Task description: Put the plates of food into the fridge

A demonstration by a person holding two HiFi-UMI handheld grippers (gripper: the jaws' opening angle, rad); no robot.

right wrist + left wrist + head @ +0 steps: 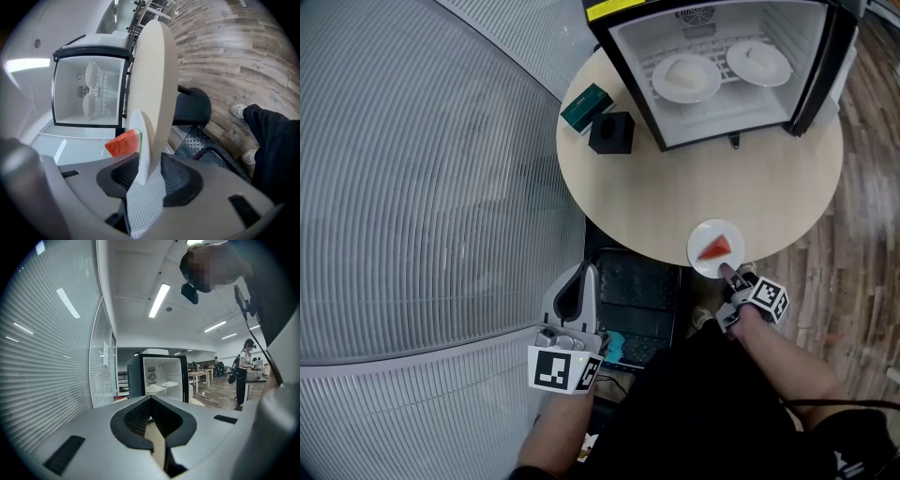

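A white plate [705, 263] with a red watermelon slice [715, 247] lies at the near edge of the round table [675, 192], partly over the edge. My right gripper [727, 273] is shut on its near rim. In the right gripper view the plate [143, 136] stands edge-on between the jaws, the slice [123, 142] on its left side. The small fridge [724, 132] at the table's far side stands open, with two white plates of food [685, 77] [758, 63] on its wire shelf. My left gripper [574, 292] hangs low beside the table, shut and empty [150, 401].
A green box [586, 105] and a black cube [612, 132] sit on the table left of the fridge. A ribbed glass wall [422, 187] curves along the left. A black foot platform [637, 300] lies under the table's near edge. A person [244, 371] stands far off.
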